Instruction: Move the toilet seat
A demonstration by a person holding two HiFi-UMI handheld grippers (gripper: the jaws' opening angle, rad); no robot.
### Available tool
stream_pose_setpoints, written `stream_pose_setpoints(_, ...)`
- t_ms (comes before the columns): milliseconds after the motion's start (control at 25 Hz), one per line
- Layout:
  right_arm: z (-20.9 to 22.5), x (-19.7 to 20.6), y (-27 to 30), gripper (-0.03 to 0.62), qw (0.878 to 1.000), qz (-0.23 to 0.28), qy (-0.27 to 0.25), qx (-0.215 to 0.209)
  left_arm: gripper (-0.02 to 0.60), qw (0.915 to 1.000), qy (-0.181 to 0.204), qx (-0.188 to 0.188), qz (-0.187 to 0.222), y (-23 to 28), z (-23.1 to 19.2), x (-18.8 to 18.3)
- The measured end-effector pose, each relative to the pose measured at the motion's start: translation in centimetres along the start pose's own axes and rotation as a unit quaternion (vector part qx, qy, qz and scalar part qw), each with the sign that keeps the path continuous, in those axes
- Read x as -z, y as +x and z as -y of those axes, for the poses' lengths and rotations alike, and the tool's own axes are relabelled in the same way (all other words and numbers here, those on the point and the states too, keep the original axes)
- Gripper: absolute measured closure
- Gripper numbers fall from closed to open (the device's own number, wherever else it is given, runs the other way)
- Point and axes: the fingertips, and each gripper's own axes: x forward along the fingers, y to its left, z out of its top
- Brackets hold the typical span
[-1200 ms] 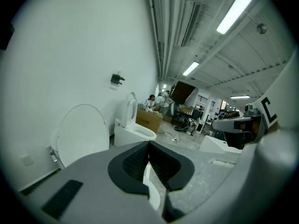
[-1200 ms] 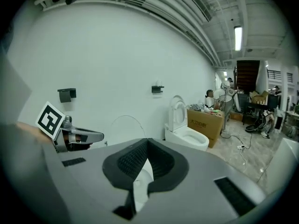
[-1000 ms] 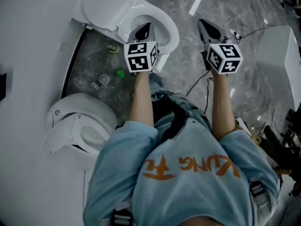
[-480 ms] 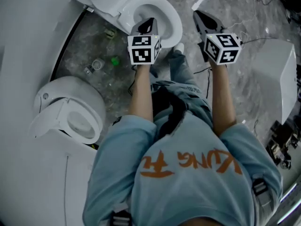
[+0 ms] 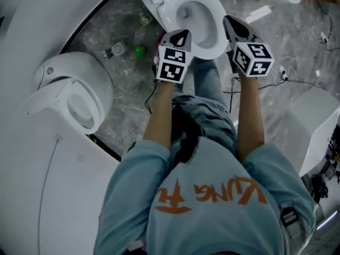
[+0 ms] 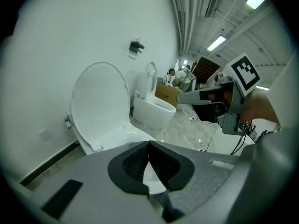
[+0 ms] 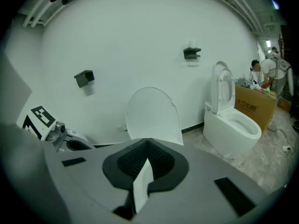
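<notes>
A white toilet (image 5: 197,16) stands on the grey floor straight ahead of me, its bowl showing in the head view. Its lid (image 6: 100,106) stands upright against the white wall, and the right gripper view shows that lid (image 7: 153,115) too. My left gripper (image 5: 180,34) hovers over the bowl's near left rim, shut and holding nothing. My right gripper (image 5: 229,21) hangs just off the bowl's right rim, shut with nothing in it. In each gripper view the dark pads meet: left gripper (image 6: 148,148), right gripper (image 7: 148,146). Neither gripper touches the toilet.
A second toilet (image 5: 74,94) sits at the left by the curved wall and a third toilet (image 7: 233,125) to the right with its lid up. Small litter, one green piece (image 5: 139,51), lies on the floor. Cables (image 5: 289,79) and a white casing (image 5: 319,124) are at the right.
The view has swung so the toilet now sits directly ahead between both grippers instead of at the upper left. Both grippers have stayed shut and side by side.
</notes>
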Motion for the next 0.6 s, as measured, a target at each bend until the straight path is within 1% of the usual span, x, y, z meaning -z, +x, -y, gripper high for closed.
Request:
stream_pose_setpoints(80,1.8,2.0,1.3,0.594,1.0,-0.025,-0.002,-0.003,0.58,0.9998,-0.013,0.005,-0.016,1.9,0.6,1.8)
stream_pose_setpoints(200,4.1,4.7,2.7,0.595,0.999,-0.05,-0.019,-0.005,0.58,0.9985,-0.029,0.03,-0.035,4.5,2.1,4.4)
stream_pose_setpoints(400,5.5,10.5,4.1,0.595,0.991,-0.107,-0.064,-0.055,0.578,0.9951,-0.054,0.032,-0.077,8.6,4.0,9.3)
stream_pose_setpoints(480,5.6,12.6,4.9,0.594,0.987,-0.124,-0.073,-0.077,0.578,0.9943,-0.05,0.031,-0.089,10.4,4.1,10.6)
stream_pose_setpoints(600,5.8,16.2,5.8,0.594,0.978,-0.155,-0.086,-0.107,0.578,0.9931,-0.032,0.031,-0.108,12.8,4.3,12.5)
